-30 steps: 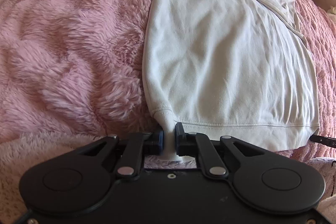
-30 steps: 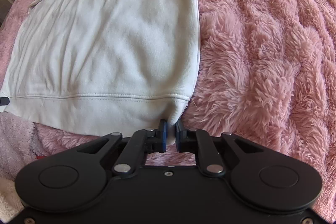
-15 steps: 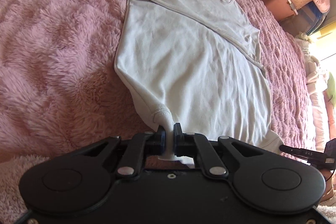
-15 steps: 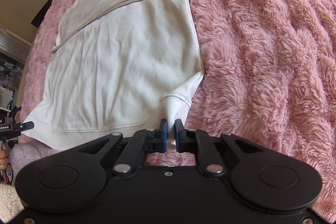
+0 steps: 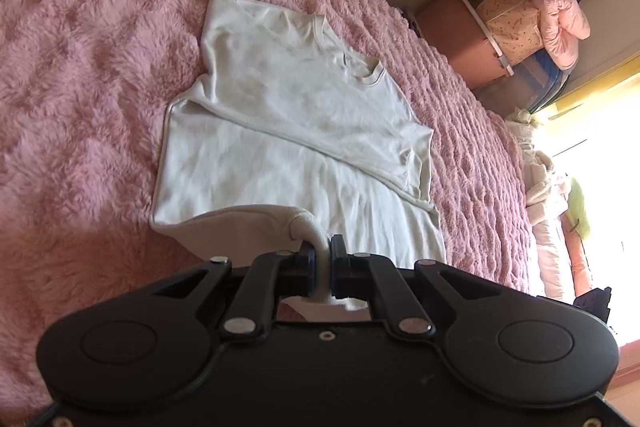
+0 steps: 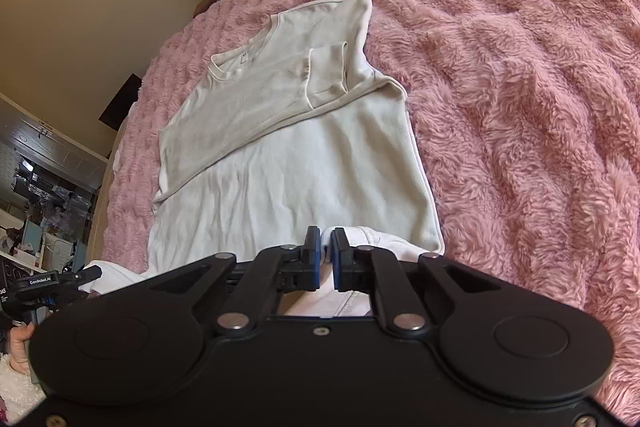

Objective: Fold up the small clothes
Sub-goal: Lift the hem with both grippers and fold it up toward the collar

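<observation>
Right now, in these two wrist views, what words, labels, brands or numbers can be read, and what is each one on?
"GenRobot.AI": white lettering on the black body of the left tool, seen at the left edge of the right wrist view.
Neck tag inside the collar of the white shirt: too small to read.
Dark sign at the left edge, beside that tool: cut off and blurred, not readable.
No other text shows in either view.
</observation>
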### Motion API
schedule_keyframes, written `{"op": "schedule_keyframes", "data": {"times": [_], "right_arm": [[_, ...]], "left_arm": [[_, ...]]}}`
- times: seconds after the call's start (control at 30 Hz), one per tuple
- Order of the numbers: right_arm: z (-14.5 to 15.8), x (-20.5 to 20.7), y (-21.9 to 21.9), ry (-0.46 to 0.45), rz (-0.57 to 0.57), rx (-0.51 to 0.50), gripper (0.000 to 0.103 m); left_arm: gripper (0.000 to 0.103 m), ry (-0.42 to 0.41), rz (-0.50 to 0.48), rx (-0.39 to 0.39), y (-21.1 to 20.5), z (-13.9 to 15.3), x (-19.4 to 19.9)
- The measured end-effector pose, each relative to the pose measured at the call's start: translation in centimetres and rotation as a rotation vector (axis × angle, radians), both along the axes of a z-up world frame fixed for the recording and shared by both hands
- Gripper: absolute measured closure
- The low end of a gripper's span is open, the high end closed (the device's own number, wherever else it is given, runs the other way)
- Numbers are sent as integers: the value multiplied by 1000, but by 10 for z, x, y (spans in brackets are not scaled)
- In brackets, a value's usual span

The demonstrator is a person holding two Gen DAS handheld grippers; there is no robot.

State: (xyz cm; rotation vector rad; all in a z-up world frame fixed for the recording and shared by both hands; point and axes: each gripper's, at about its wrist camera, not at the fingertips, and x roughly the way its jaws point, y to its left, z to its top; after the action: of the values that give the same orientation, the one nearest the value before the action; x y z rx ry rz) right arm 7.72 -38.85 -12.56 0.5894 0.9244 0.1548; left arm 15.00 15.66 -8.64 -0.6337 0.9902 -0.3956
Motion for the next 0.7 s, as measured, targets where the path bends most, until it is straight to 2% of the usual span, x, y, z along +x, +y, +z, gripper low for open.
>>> {"op": "schedule_keyframes", "data": {"times": [0.2, 0.37, 0.5, 0.7], "right_arm": [[33, 55, -12, -111, -52, 50, 97], [64, 140, -17, -215, -96, 107, 97], [69, 206, -17, -239, -120, 115, 97], [39, 290, -15, -198, -163, 112, 97]], "left_arm": [[99, -101, 18, -42, 11, 40, 84], [99, -128, 36, -26, 19, 55, 168], [99, -101, 62, -20, 29, 41, 230], [99, -13, 97, -25, 42, -5, 298]]}}
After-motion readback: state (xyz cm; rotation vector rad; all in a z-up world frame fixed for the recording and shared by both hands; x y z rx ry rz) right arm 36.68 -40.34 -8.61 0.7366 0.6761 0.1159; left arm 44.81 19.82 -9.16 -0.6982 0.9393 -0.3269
